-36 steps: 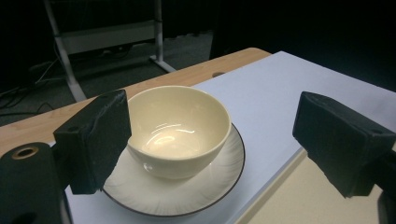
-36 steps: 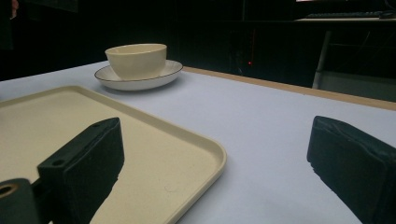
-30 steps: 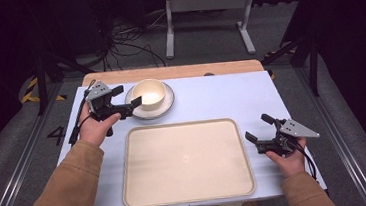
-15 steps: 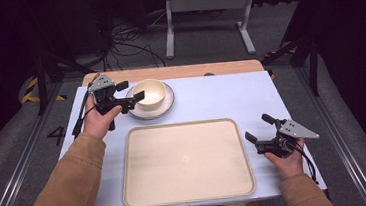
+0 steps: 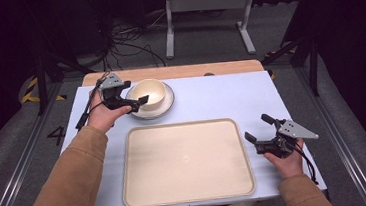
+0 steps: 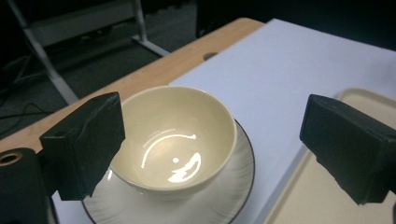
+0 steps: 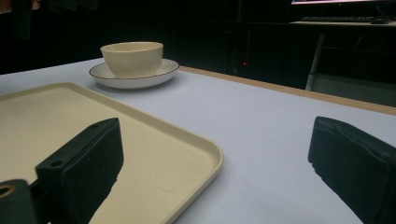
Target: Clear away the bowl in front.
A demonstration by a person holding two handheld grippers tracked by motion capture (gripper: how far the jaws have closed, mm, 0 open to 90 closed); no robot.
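Now left gripper [image 5: 135, 101] closer to bowl [image 5: 148, 93] than second ago, at bowl's left rim; jaws just been opening, spread wide, bowl between them in left gripper view, pads not touching. Bowl sits on saucer [image 5: 167, 106], beyond tray [image 5: 143, 192] far-left corner, same spot as before. Right gripper [image 5: 258, 130] unmoved at tray's right edge, jaws spread, nothing between.

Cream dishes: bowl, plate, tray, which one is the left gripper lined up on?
The bowl, standing on the dark-rimmed plate. The open left gripper frames it between its jaws without touching; the tray lies empty nearer the person.
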